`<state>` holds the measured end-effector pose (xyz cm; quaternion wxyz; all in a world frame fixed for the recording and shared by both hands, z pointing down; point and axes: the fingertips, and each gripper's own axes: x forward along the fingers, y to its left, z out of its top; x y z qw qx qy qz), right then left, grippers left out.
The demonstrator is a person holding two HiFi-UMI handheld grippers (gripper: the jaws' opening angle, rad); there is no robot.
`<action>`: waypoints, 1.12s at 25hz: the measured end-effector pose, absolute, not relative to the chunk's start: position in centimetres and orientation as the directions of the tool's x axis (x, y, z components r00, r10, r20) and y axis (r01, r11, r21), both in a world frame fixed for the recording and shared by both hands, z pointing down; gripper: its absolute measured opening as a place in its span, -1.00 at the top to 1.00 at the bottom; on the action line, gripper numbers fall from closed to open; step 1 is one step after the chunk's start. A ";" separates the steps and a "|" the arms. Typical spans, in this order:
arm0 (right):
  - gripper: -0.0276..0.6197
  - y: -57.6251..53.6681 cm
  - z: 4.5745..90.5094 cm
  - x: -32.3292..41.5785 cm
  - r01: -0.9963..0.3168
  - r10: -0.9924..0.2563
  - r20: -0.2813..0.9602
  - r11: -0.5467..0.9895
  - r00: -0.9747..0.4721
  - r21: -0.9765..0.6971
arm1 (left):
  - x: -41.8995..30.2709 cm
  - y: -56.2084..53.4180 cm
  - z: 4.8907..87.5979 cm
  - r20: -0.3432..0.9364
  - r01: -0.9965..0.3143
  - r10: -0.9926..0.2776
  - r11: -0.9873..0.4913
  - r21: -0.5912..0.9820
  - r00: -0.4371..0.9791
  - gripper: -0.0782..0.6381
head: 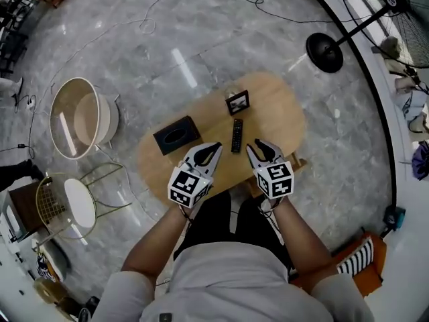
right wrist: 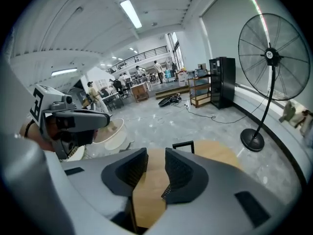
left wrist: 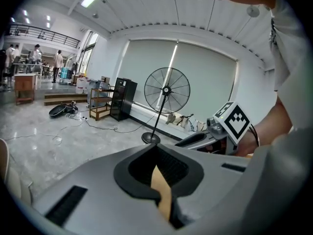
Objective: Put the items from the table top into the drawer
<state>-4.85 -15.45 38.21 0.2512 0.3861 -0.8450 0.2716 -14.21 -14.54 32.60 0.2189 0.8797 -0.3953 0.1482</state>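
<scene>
I hold my left gripper and my right gripper side by side in front of my body. They are near each other but not touching, and both point forward and tilt downward. The left gripper's jaws meet at the tips and grip nothing; only a thin slit shows between them further back. The right gripper's jaws stand apart, with an empty gap between the ribbed pads. Behind the jaws of each gripper sits its marker block, the left cube and the right cube, just above my wrists. My bare forearms run back from the grippers and spread outward toward my elbows.
</scene>
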 end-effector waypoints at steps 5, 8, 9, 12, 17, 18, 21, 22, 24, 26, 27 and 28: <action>0.36 -16.0 43.4 -5.8 -0.815 -0.472 0.689 0.483 -0.550 -0.319 | -15.4 -15.9 37.0 0.481 -0.769 -0.605 -0.562 0.306 0.634 0.76; 0.32 -15.6 46.7 -5.9 -0.831 -0.447 0.718 0.437 -0.533 -0.344 | -15.7 -16.1 40.0 0.506 -0.769 -0.584 -0.547 0.331 0.634 0.76; 0.28 -15.6 47.8 -6.0 -0.836 -0.440 0.728 0.424 -0.527 -0.349 | -15.7 -16.3 41.0 0.514 -0.769 -0.578 -0.544 0.337 0.634 0.76; 0.21 -15.9 51.4 -6.5 -0.849 -0.422 0.748 0.380 -0.512 -0.367 | -16.0 -16.8 43.9 0.533 -0.769 -0.562 -0.536 0.347 0.632 0.76; 0.17 -15.0 57.5 -7.0 -0.871 -0.380 0.791 0.320 -0.479 -0.373 | -15.9 -16.6 48.6 0.562 -0.766 -0.532 -0.533 0.359 0.633 0.76; 0.16 -14.9 58.7 -6.9 -0.876 -0.373 0.800 0.306 -0.471 -0.373 | -15.9 -16.6 49.5 0.568 -0.767 -0.527 -0.531 0.362 0.633 0.76; 0.15 -14.6 62.0 -6.7 -0.892 -0.355 0.824 0.270 -0.442 -0.362 | -15.6 -16.2 52.1 0.581 -0.761 -0.506 -0.528 0.376 0.638 0.76; 0.14 -14.5 63.1 -6.6 -0.896 -0.350 0.830 0.261 -0.434 -0.358 | -15.5 -15.9 53.0 0.585 -0.757 -0.496 -0.532 0.380 0.642 0.76; 0.14 -14.4 65.0 -6.8 -0.902 -0.339 0.841 0.248 -0.422 -0.352 | -15.3 -15.3 54.7 0.595 -0.746 -0.471 -0.544 0.385 0.651 0.76; 0.14 -14.4 66.9 -7.1 -0.908 -0.330 0.850 0.238 -0.410 -0.346 | -15.3 -14.7 56.2 0.604 -0.734 -0.448 -0.558 0.388 0.660 0.76; 0.14 -14.4 67.8 -7.2 -0.911 -0.325 0.855 0.232 -0.404 -0.342 | -15.3 -14.4 56.8 0.608 -0.728 -0.437 -0.563 0.390 0.663 0.76; 0.14 -14.4 68.6 -7.2 -0.913 -0.320 0.860 0.224 -0.398 -0.340 | -15.3 -14.1 57.4 0.612 -0.724 -0.426 -0.568 0.393 0.666 0.76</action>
